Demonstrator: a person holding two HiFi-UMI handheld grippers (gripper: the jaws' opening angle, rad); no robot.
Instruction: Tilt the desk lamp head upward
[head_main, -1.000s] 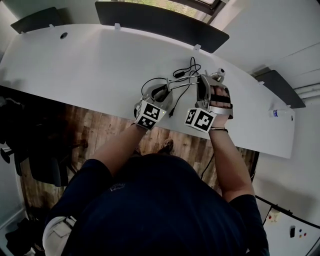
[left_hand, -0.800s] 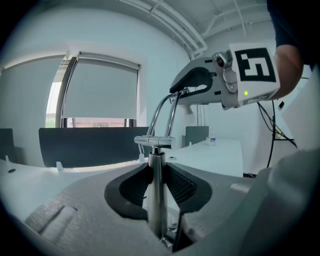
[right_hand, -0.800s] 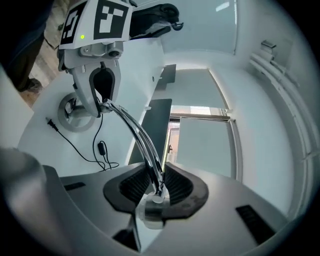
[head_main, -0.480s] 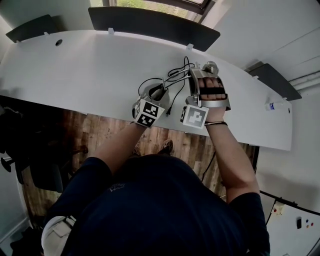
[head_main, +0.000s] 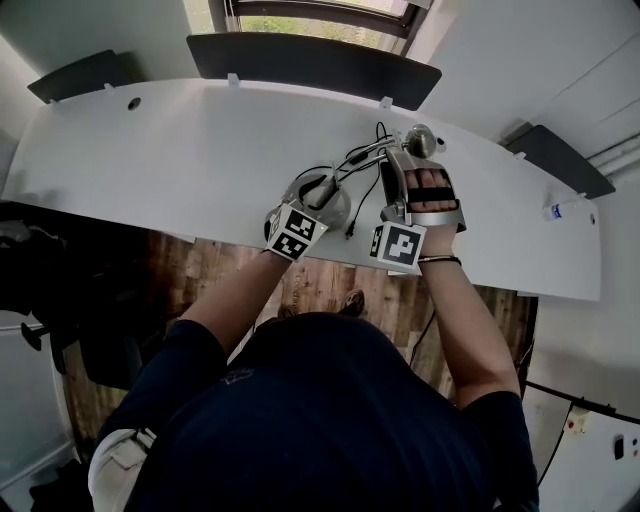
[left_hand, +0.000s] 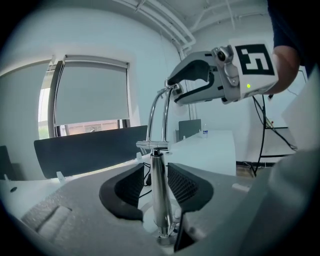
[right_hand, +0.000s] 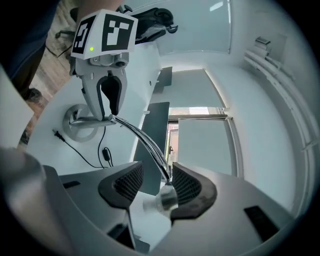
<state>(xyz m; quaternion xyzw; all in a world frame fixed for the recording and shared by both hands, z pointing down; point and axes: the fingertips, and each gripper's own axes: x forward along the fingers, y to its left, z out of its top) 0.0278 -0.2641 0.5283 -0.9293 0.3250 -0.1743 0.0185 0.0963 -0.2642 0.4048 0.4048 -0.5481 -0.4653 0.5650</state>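
The chrome desk lamp stands on the white desk (head_main: 150, 150), with its round base (head_main: 338, 212) near the front edge. Its upright post (left_hand: 159, 210) stands between the fingers of my left gripper (left_hand: 156, 182), low by the base. The jaws are opening and a thin gap shows beside the post. From the post a curved arm (right_hand: 142, 140) runs to the lamp head (right_hand: 165, 200). The head sits between my right gripper's (right_hand: 156, 187) opening jaws, close to the right pad, with a gap on the left. The head view shows both the left gripper (head_main: 318, 190) and the right gripper (head_main: 405, 165) on the lamp.
The lamp's black cable (head_main: 365, 155) loops behind the base, and its plug (head_main: 350, 232) lies at the desk's front edge. Dark divider panels (head_main: 310, 60) line the far edge. A small bottle (head_main: 558, 210) lies at the far right. Wooden floor shows below the desk.
Both grippers have stayed at the lamp. The right hand has drawn a little nearer and now lies straighter along the lamp arm. The head camera has shifted slightly.
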